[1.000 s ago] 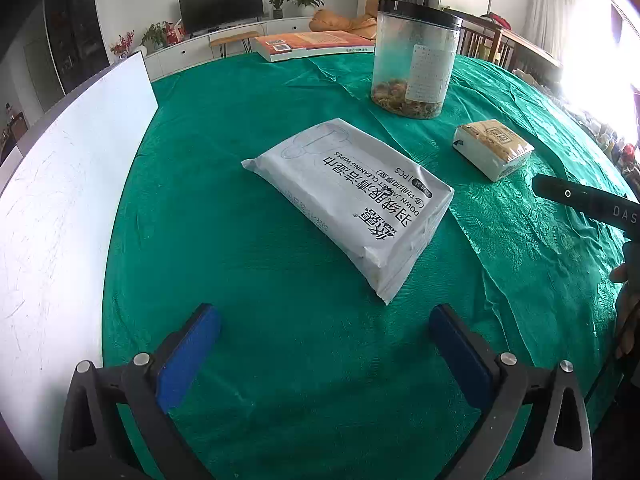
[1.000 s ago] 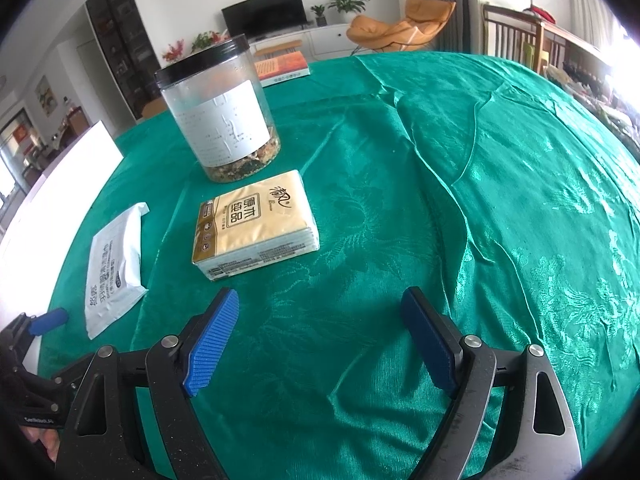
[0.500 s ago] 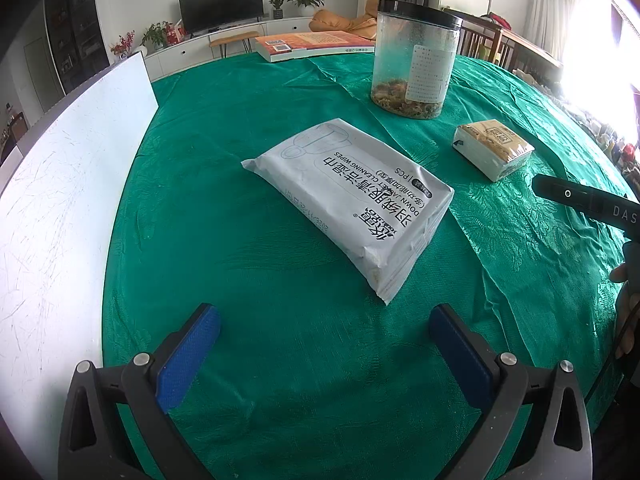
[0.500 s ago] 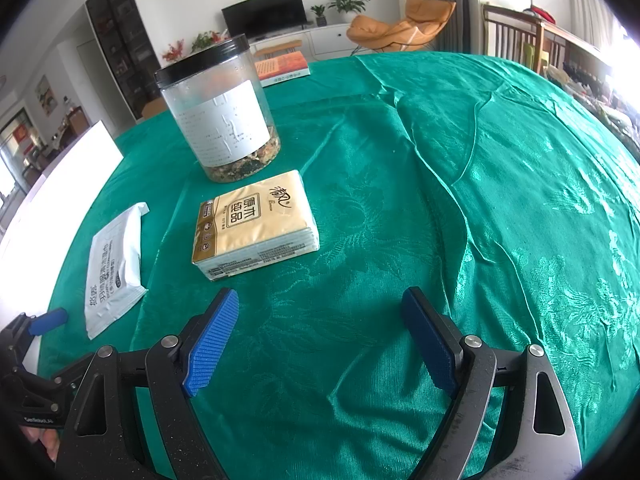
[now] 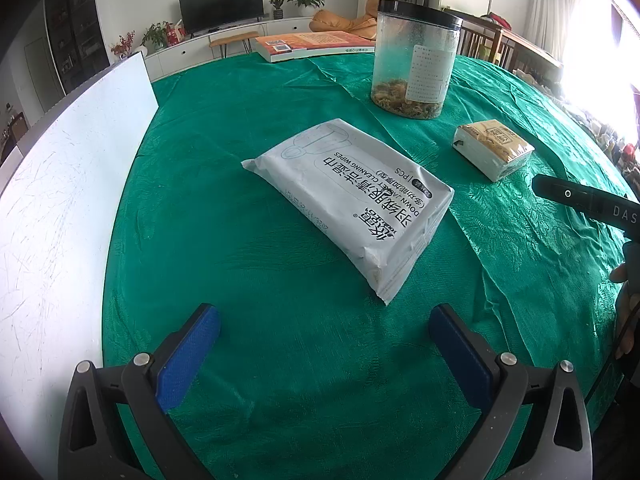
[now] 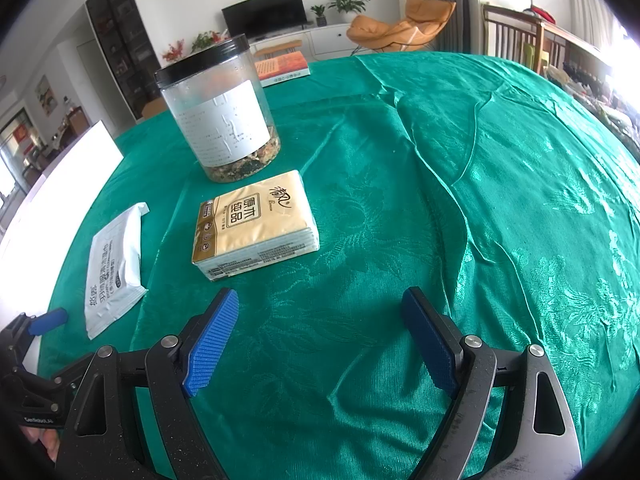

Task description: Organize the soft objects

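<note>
A white pack of cleaning wipes (image 5: 352, 200) lies flat on the green tablecloth, ahead of my left gripper (image 5: 324, 340), which stands open and empty. The same wipes pack (image 6: 114, 268) shows at the left of the right wrist view. A tan tissue pack (image 6: 254, 224) lies just ahead and left of my right gripper (image 6: 320, 328), also open with nothing between its blue pads. That tissue pack (image 5: 494, 148) sits to the right of the wipes in the left wrist view.
A clear jar with a black lid (image 6: 220, 108) stands behind the tissue pack, seen also as the jar (image 5: 412, 56). An orange book (image 5: 312, 42) lies at the far edge. A white board (image 5: 52, 184) runs along the left. The tablecloth (image 6: 480, 184) is wrinkled.
</note>
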Demonstrator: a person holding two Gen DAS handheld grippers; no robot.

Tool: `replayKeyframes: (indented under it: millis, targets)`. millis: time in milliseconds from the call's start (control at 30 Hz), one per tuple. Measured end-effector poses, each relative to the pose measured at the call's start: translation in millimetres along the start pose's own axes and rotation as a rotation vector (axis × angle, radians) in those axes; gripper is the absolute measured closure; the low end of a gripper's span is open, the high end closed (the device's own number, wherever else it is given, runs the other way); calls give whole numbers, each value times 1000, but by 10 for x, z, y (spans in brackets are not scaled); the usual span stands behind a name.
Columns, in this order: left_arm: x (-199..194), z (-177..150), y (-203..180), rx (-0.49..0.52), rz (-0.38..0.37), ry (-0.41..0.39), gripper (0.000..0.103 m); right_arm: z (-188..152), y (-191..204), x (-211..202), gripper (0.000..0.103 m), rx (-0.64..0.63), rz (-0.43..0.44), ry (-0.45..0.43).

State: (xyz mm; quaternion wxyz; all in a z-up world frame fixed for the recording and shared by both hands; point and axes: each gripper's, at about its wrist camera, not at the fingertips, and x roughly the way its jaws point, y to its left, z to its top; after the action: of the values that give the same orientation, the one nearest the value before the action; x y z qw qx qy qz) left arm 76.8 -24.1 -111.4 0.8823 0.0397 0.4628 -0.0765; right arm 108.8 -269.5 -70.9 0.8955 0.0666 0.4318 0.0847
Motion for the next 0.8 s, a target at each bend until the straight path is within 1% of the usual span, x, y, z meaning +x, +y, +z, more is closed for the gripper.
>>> replayKeyframes:
  millis: [367, 433, 500, 567, 633, 667, 700, 767, 800]
  targets:
    - [-2, -3, -2, 0, 0, 0, 0, 14, -16, -7, 17, 12, 14, 3]
    - [-2, -3, -2, 0, 0, -1, 0, 27, -87, -66, 18, 54, 51, -16]
    - [-2, -3, -2, 0, 0, -1, 0, 38, -181, -172, 18, 117, 115, -63]
    - [-2, -3, -3, 0, 0, -1, 0, 53, -197, -219, 17, 148, 129, -84]
    - [-2, -4, -2, 0, 0, -1, 0, 75, -49, -177, 17, 115, 162, -59]
    - [-2, -5, -2, 1, 0, -1, 0, 76, 83, -130, 17, 74, 183, -37]
    - [-2, -5, -3, 1, 0, -1, 0, 71, 242, -69, 17, 21, 183, -13]
    - [-2, -5, -3, 1, 0, -1, 0, 81, 511, 73, 18, -81, 118, 14]
    - [-3, -5, -4, 1, 0, -1, 0, 114, 581, 168, 18, -122, 64, 29]
